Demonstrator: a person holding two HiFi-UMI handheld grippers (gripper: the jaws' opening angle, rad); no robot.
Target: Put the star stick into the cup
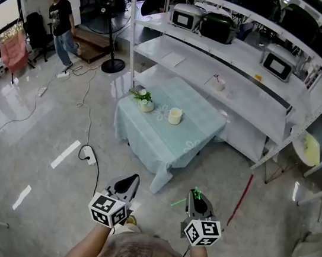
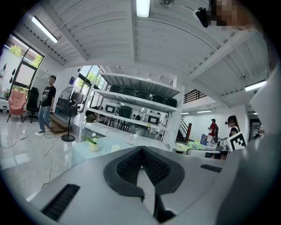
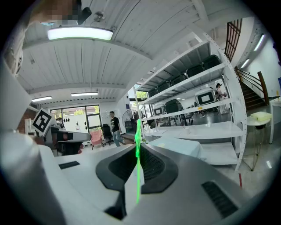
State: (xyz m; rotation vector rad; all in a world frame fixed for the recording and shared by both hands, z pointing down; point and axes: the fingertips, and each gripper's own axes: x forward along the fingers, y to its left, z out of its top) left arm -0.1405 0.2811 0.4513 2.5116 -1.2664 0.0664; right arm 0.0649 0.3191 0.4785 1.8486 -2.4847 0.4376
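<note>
Left gripper [image 2: 142, 151]: my jaws are together with nothing between them; it hangs idle at about 7 o'clock below the desk in the head view.
Right gripper [image 3: 138, 151]: my jaws are clamped on the star stick [image 3: 138, 132], pinching its thin green shaft, and it sits at about 5 o'clock in the head view.
Star stick: it is held between my right pads, with the star end poking out past the jaw tips and the tail sticking out sideways towards my left gripper.
Cup [image 1: 175, 116]: a pale cup standing upright on the desk [image 1: 199, 131], at roughly 12 o'clock from me and well apart from both grippers.
Neighbour: a small potted plant [image 1: 145, 103] stands at about 10 o'clock of the cup, near it but not touching.
Done: I judge that the pick-up is finished, since the stick is off any surface and firmly in my grip.
Left: walk up to the desk, bring the stick over the cup's mouth, lower it in and let go.
Progress: early to middle, I judge; the whole carry and the placing are not yet done.
</note>
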